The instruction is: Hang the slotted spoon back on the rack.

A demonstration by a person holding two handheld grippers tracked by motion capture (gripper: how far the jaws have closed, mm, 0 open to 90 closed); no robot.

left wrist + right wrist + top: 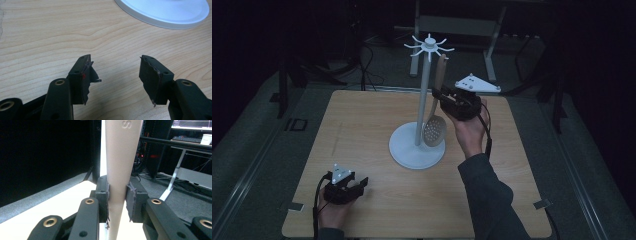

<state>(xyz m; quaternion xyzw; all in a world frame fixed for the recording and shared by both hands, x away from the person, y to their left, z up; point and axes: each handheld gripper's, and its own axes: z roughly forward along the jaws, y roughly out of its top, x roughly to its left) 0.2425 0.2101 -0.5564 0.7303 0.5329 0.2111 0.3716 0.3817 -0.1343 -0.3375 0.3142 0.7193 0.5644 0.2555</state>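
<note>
Hanging step in hand: right gripper [443,95] pinches the skimmer [435,129] handle at frame centre, beside the rack [424,90] pole. Next move, by judgement: lift until the handle end meets a hook. Left gripper [116,75] rests spread, lower left.

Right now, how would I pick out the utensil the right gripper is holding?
Find the white utensil stand in the middle of the wooden table. Beside its pole hangs a beige slotted spoon, handle up toward the hooks, clamped by the right gripper. Its round, perforated bowl just above the stand's base marks it out.
</note>
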